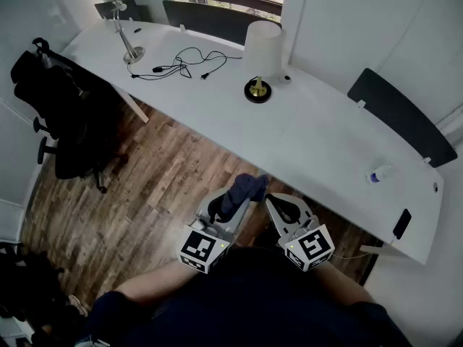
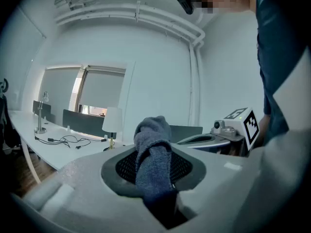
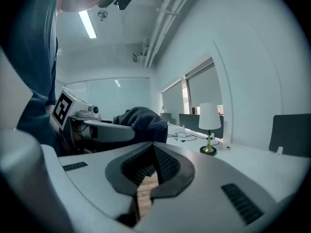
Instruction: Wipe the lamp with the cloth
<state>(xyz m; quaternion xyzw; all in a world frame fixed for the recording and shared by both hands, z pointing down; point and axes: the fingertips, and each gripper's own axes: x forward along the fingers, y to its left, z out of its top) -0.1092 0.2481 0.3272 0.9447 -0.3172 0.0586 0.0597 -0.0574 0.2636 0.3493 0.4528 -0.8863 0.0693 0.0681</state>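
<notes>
A table lamp with a white shade point(image 1: 262, 43) and a brass foot on a black disc point(image 1: 257, 90) stands on the white desk point(image 1: 311, 132), far ahead of both grippers. It also shows small in the left gripper view point(image 2: 112, 121) and in the right gripper view point(image 3: 210, 118). My left gripper point(image 1: 242, 197) is held above the wooden floor, shut on a dark blue cloth point(image 1: 244, 188) that bunches up out of its jaws point(image 2: 151, 152). Beside it, my right gripper point(image 1: 270, 201) is shut with nothing in it point(image 3: 153, 148). The cloth point(image 3: 143, 121) lies just to its left.
A silver desk lamp point(image 1: 127, 40) and a black cable point(image 1: 182, 64) sit on the desk's far left. A black office chair point(image 1: 61, 114) stands left of the desk. Dark partition panels point(image 1: 396, 114) line the far edge. A small bottle point(image 1: 379, 173) and a phone point(image 1: 401, 223) lie at right.
</notes>
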